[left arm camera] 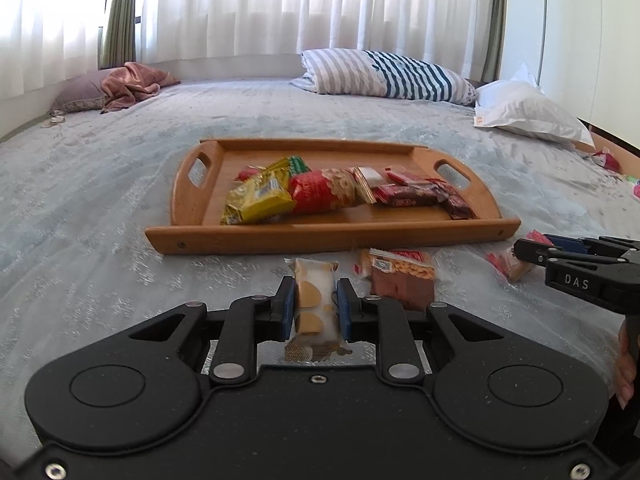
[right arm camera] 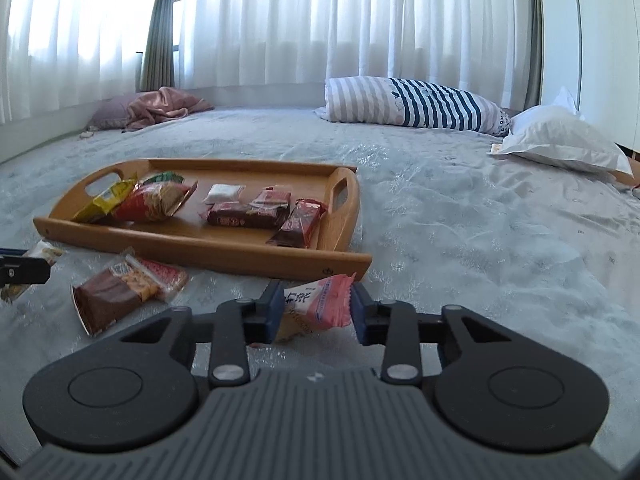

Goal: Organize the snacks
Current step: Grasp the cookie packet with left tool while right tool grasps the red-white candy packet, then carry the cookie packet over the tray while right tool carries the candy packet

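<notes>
A wooden tray (left arm camera: pixel 192 192) (right arm camera: pixel 192 242) lies on the bed and holds several snack packs, among them a yellow bag (left arm camera: pixel 256 198) and a red bag (left arm camera: pixel 320 192). My left gripper (left arm camera: pixel 316 304) is shut on a white cookie packet (left arm camera: pixel 314 304) just in front of the tray. My right gripper (right arm camera: pixel 316 308) has its blue pads around a pink snack packet (right arm camera: pixel 320 306), the right pad slightly apart from it. In the left wrist view the right gripper (left arm camera: pixel 524 250) shows at the right edge over that packet (left arm camera: pixel 508 264). A brown-and-orange pack (left arm camera: pixel 400 280) (right arm camera: pixel 116 292) lies loose between the grippers.
The bed has a pale blue patterned cover (left arm camera: pixel 100 200). A striped pillow (left arm camera: pixel 384 74) and a white pillow (left arm camera: pixel 528 110) lie at the far right. A pink blanket on a mauve pillow (left arm camera: pixel 132 84) lies at the far left. White curtains hang behind.
</notes>
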Motion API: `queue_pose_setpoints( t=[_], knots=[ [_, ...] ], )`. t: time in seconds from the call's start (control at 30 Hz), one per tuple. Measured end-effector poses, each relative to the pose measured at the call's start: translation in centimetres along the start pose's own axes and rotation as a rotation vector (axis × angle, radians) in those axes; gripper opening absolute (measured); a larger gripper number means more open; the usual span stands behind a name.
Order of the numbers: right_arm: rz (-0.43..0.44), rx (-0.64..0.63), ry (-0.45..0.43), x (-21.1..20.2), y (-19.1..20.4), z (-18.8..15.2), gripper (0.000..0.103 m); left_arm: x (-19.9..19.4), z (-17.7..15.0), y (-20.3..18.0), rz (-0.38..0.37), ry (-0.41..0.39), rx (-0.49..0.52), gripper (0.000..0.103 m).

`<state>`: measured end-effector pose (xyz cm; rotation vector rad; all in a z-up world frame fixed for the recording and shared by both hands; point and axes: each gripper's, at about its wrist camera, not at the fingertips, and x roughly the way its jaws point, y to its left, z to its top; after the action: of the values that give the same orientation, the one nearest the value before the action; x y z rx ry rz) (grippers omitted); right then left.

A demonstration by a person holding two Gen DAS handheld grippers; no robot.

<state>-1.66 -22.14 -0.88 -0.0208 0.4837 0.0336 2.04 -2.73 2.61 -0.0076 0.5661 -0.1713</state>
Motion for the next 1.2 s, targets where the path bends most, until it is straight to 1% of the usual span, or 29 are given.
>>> queue_pose_setpoints(
  t=[0.03, 0.07, 0.1, 0.13, 0.23, 0.43, 0.47, 0.5, 0.53, 0.57, 0.67, 0.8, 1.03, 1.13, 1.2],
  knots=[
    [-0.003, 0.001, 0.008, 0.2, 0.0, 0.0, 0.043, 0.0, 0.1, 0.1, 0.004, -0.001, -0.002, 0.021],
    [-0.006, -0.002, 0.016, 0.3, 0.0, 0.0, 0.052, -0.1, 0.1, 0.2, 0.007, -0.001, -0.005, 0.021],
    [-0.008, -0.008, 0.024, 0.5, 0.0, -0.1, 0.056, -0.1, 0.2, 0.3, 0.006, 0.000, -0.009, 0.021],
    [-0.012, -0.013, 0.028, 0.6, 0.2, -0.3, 0.065, -0.1, 0.2, 0.4, 0.006, 0.002, -0.014, 0.021],
    [-0.017, -0.023, 0.044, 1.0, 0.4, -0.6, 0.070, 0.0, 0.2, 0.6, 0.007, 0.007, -0.022, 0.021],
    [-0.019, -0.052, 0.080, 1.7, 0.9, -0.5, 0.074, -0.1, 0.1, 0.6, 0.007, 0.006, -0.023, 0.021],
    [-0.012, -0.051, 0.089, 1.9, 1.0, -0.4, 0.073, -0.1, 0.1, 0.6, 0.007, 0.006, -0.023, 0.021],
    [-0.010, -0.041, 0.090, 2.0, 1.0, -0.4, 0.069, -0.1, 0.1, 0.6, 0.007, 0.006, -0.023, 0.021],
    [-0.007, -0.026, 0.084, 1.9, 0.9, -0.4, 0.046, -0.2, 0.1, 0.6, 0.007, 0.005, -0.024, 0.021],
    [-0.017, -0.020, 0.072, 1.7, 1.0, -0.4, 0.039, -0.2, 0.1, 0.6, 0.007, 0.006, -0.024, 0.021],
    [-0.025, -0.050, 0.022, 0.8, 1.5, -0.1, 0.031, -0.3, 0.3, 0.5, 0.008, -0.002, -0.015, 0.021],
    [-0.010, -0.062, 0.004, 0.1, 1.9, 0.7, 0.027, -0.4, 0.6, 0.3, 0.005, -0.016, -0.009, 0.021],
    [-0.009, -0.066, 0.007, 0.0, 1.9, 0.8, 0.026, -0.2, 0.8, 0.1, -0.012, -0.019, -0.014, 0.020],
    [-0.007, -0.052, -0.010, -0.3, 1.8, 1.0, 0.025, -0.2, 0.9, 0.1, -0.013, -0.021, -0.012, 0.020],
    [-0.013, -0.039, -0.038, -0.7, 1.8, 1.2, 0.025, -0.1, 1.0, 0.1, -0.013, -0.024, -0.009, 0.020]
  ],
)
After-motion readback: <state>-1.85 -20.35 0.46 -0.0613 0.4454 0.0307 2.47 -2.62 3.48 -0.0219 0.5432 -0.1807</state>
